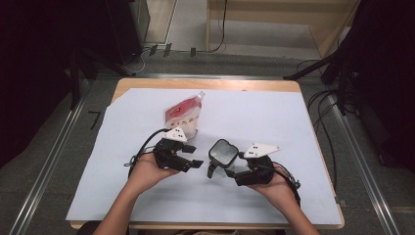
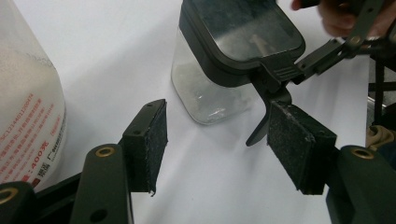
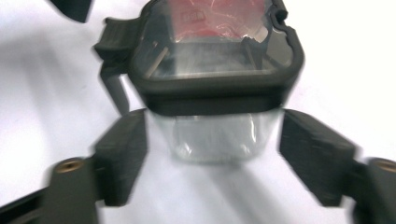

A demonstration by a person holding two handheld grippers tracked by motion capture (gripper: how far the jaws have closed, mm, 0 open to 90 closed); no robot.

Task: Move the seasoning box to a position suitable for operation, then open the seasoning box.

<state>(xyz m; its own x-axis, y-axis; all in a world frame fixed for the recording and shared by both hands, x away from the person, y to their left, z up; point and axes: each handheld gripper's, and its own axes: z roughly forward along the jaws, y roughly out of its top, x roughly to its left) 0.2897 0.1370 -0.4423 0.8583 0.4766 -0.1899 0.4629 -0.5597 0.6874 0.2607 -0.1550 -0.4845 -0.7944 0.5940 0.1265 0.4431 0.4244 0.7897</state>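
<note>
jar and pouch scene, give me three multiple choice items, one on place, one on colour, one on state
1. Where is the pouch from the jar?
A. behind and left
B. in front
C. on top of it

2. What colour is the jar's lid?
A. white
B. red
C. dark grey

3. How do the right gripper jaws stand?
A. clamped shut on the lid
B. apart, either side of the jar
C. shut on the pouch

Key: 1 A, the high view shows the pouch farther back, leftward. 2 C, a dark rim frames a clear window. 3 B, gaps show beside both pads.
</note>
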